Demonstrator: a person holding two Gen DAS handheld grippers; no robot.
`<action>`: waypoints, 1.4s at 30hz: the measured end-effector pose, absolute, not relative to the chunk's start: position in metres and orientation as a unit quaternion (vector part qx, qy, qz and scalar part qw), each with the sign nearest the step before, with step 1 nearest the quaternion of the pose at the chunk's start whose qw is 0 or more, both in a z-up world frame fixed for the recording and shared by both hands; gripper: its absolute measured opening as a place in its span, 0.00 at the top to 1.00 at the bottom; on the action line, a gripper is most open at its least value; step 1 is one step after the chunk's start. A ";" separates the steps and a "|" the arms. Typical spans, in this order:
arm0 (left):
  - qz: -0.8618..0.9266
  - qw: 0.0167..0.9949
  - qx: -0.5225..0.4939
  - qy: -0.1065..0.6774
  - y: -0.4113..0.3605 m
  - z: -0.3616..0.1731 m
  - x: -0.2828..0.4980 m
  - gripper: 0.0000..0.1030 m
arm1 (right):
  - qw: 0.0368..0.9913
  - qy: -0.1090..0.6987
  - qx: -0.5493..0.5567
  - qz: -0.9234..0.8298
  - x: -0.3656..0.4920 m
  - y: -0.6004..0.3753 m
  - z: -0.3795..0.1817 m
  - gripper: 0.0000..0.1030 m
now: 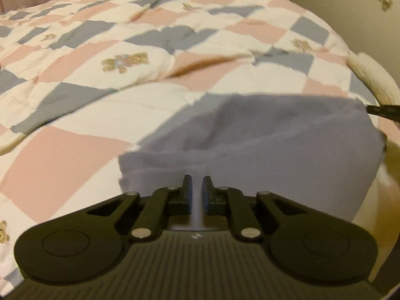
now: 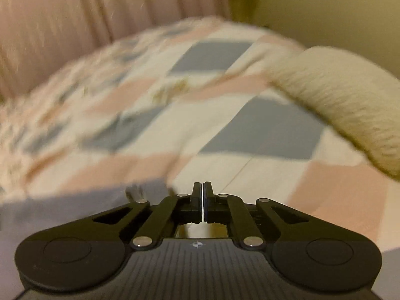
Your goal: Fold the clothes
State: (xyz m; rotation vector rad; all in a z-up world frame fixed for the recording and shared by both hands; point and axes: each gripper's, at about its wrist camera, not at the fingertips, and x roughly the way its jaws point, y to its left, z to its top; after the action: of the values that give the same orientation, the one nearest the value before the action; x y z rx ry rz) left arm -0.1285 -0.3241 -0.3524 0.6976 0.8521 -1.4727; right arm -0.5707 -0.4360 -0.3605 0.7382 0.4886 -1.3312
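Note:
A lavender-grey garment lies folded on the checked quilt, near its right edge. My left gripper sits at the garment's near edge, its fingers shut on a strip of the cloth that runs back between them. In the left wrist view a dark tip of my right gripper shows at the garment's far right corner. Its own blurred view shows my right gripper shut, fingers pressed together with no cloth visible between them. The garment lies to its lower left and passes under it.
The pink, grey and cream quilt with small bear prints covers the bed. A cream fleecy roll lies along the bed's right side. Pink curtains hang behind, and a yellowish wall stands to the right.

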 end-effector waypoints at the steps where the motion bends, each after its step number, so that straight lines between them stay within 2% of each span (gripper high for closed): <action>1: -0.638 0.610 0.299 0.362 -0.322 -0.347 -0.129 0.91 | 0.704 0.210 0.324 -0.596 -0.575 -0.427 -0.351 0.90; 5: -0.641 0.609 0.296 0.362 -0.300 -0.334 -0.134 0.90 | 0.755 0.254 0.293 -0.529 -0.551 -0.388 -0.343 0.91; 9: -0.637 0.590 0.324 0.375 -0.275 -0.341 -0.142 0.89 | 0.733 0.347 0.252 -0.528 -0.529 -0.371 -0.379 0.94; 10: -0.635 0.585 0.336 0.377 -0.270 -0.346 -0.142 0.89 | 0.716 0.343 0.258 -0.551 -0.536 -0.371 -0.385 0.83; 11: -0.634 0.580 0.346 0.376 -0.265 -0.348 -0.142 0.89 | 0.699 0.338 0.267 -0.572 -0.543 -0.371 -0.384 0.82; 13: -0.639 0.575 0.356 0.366 -0.260 -0.344 -0.139 0.89 | 0.663 0.329 0.283 -0.610 -0.555 -0.370 -0.378 0.83; 17: -0.660 0.568 0.362 0.334 -0.266 -0.328 -0.128 0.89 | 0.673 0.310 0.266 -0.617 -0.548 -0.346 -0.355 0.83; 22: -0.699 0.538 0.383 0.275 -0.304 -0.331 -0.125 0.89 | 0.734 0.279 0.267 -0.558 -0.475 -0.313 -0.348 0.84; 25: -0.713 0.515 0.400 0.259 -0.326 -0.352 -0.115 0.88 | 0.747 0.300 0.263 -0.532 -0.431 -0.302 -0.366 0.83; 29: -0.742 0.472 0.410 0.242 -0.340 -0.359 -0.090 0.87 | 0.689 0.319 0.269 -0.592 -0.417 -0.304 -0.376 0.87; 33: -0.768 0.435 0.430 0.190 -0.342 -0.342 -0.061 0.87 | 0.612 0.311 0.265 -0.678 -0.409 -0.286 -0.349 0.82; 35: -0.790 0.396 0.446 0.143 -0.336 -0.333 -0.053 0.87 | 0.613 0.297 0.256 -0.686 -0.383 -0.261 -0.332 0.81; 38: -0.819 0.292 0.494 0.001 -0.309 -0.332 -0.055 0.85 | 0.639 0.297 0.251 -0.664 -0.322 -0.222 -0.318 0.74; 39: -0.822 0.252 0.507 -0.052 -0.298 -0.337 -0.055 0.79 | 0.653 0.297 0.255 -0.648 -0.298 -0.210 -0.317 0.68; 40: -0.822 0.208 0.519 -0.111 -0.286 -0.342 -0.055 0.73 | 0.669 0.301 0.257 -0.629 -0.273 -0.200 -0.318 0.59; 42: -0.808 0.141 0.528 -0.222 -0.266 -0.357 -0.052 0.69 | 0.701 0.319 0.247 -0.589 -0.219 -0.182 -0.322 0.53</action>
State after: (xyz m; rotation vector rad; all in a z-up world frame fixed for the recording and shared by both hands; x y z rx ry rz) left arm -0.0520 -0.2661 -0.3570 1.5245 -0.6407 -2.3326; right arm -0.2190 -0.1817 -0.3217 0.5491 0.7101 -1.3107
